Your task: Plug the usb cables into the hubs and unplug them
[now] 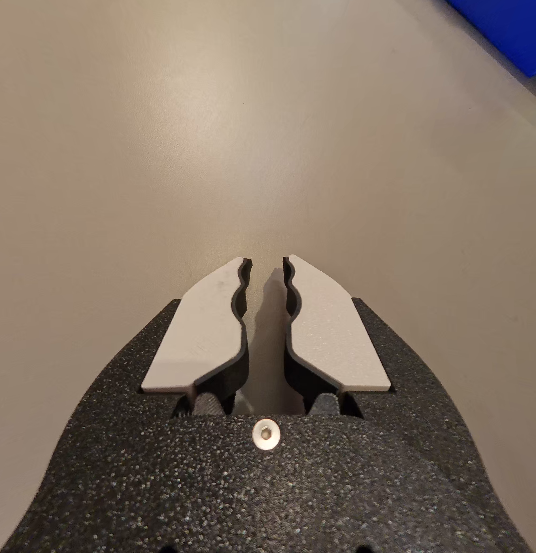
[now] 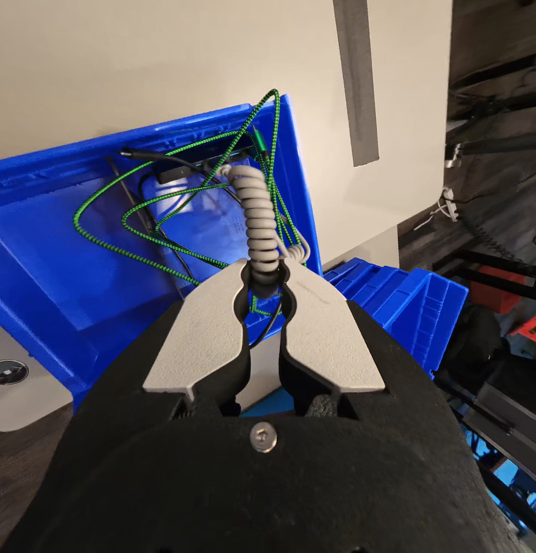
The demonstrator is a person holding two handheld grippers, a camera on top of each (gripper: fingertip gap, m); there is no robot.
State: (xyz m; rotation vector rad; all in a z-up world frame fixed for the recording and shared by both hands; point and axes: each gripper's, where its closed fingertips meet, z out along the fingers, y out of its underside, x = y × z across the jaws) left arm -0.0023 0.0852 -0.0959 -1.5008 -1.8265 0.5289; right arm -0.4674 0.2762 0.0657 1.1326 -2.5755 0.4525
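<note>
Left tool: hanging over the bare beige tabletop, fingers parted with a narrow gap, gripping nothing; a corner of the blue bin is showing at the upper right of its view.
Right tool: clenching the grey coiled cable between its fingertips, just above the bin's near edge.
Blue bin: sitting on the tabletop, open side facing the camera.
Bin contents, left to right: a thin black cable lying at the back left; green braided cable looping across the floor and arching over the rim; a dark hub resting near the back wall; the grey coiled cable running from the hub area toward the right tool.
Green plug: pointing up by the right wall, whether seated in the hub I cannot tell.
More blue bins: stacked just right of the first.
</note>
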